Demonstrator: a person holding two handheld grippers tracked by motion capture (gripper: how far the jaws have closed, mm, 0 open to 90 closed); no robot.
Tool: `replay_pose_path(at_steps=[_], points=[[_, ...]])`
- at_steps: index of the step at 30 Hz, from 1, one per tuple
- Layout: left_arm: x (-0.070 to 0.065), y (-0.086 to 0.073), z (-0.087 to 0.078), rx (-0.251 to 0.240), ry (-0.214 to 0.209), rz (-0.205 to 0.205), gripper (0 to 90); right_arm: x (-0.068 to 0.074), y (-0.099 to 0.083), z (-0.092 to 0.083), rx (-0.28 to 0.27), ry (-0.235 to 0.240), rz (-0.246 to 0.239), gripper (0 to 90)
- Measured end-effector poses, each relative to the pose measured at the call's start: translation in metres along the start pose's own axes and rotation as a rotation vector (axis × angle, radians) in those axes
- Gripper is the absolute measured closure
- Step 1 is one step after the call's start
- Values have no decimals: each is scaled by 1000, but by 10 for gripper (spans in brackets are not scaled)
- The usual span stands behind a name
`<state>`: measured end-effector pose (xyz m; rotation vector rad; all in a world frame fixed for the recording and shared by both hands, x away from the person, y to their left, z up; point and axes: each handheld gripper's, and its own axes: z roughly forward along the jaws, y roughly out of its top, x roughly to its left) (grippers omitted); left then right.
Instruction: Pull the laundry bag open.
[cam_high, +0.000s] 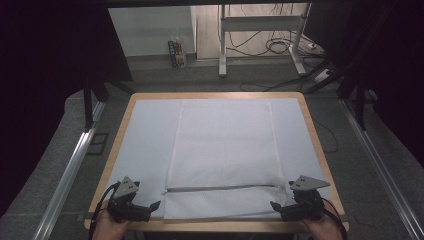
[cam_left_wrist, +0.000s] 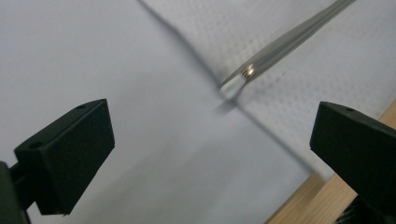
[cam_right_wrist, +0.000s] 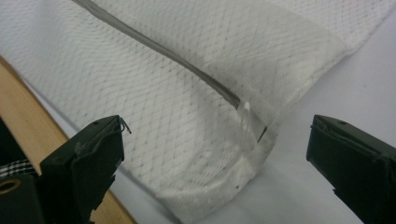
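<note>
Nearest the camera, the left gripper (cam_high: 150, 207) hovers at the near-left corner of the white mesh bag (cam_high: 225, 150), jaws wide and empty, while the right gripper (cam_high: 276, 206) stands equally open at its near-right corner. Spread flat on the table (cam_high: 320, 145), zipper (cam_high: 220, 188) across its near end, the bag looks just laid out; next likely calls for gripping the zipper pull.
</note>
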<state>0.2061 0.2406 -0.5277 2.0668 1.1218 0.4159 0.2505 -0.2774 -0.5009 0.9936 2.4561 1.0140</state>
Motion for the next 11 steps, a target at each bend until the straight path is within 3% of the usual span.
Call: replay_pose_path(at_steps=[3,11], points=[[1,-2,-5,-33,7,-10,0,-1,-3,-2,-6,8,25,22],[2,-2,-3,-22,-1,-16,11,-4,-5,0,0,19,30,18]])
